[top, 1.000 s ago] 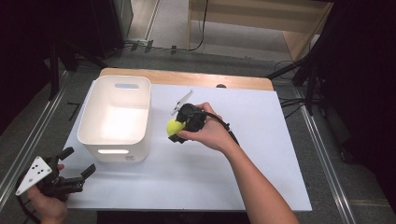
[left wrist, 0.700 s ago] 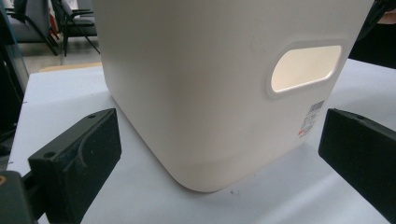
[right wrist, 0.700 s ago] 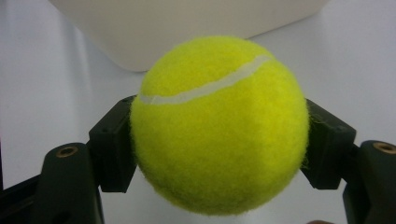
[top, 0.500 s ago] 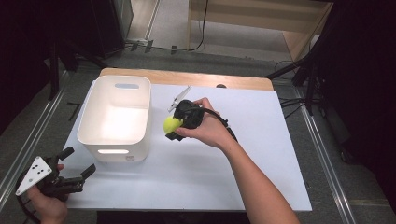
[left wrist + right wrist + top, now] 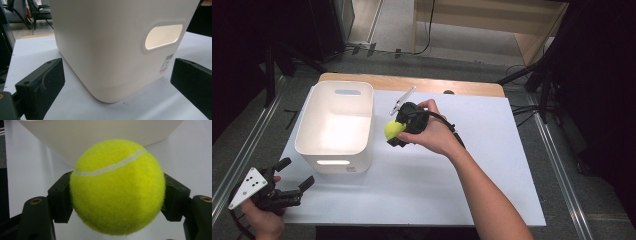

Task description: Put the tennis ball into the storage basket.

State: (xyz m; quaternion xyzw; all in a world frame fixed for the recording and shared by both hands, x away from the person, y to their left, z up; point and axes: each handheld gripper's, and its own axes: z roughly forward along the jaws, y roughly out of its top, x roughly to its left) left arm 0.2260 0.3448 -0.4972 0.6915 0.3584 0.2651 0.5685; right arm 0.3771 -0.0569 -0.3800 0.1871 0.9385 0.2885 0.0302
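One tennis ball (image 5: 117, 187) clamped in right gripper (image 5: 393, 131), seemingly clear of white bin (image 5: 337, 125)

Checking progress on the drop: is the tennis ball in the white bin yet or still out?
Out. The tennis ball sits clamped in the right gripper, beside the white bin.

Probably lab: tripod legs (image 5: 287, 55), floor cables (image 5: 427, 37)

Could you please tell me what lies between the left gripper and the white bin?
Nothing: in the high view, bare white table separates the left gripper from the white bin; the left gripper view shows the same.
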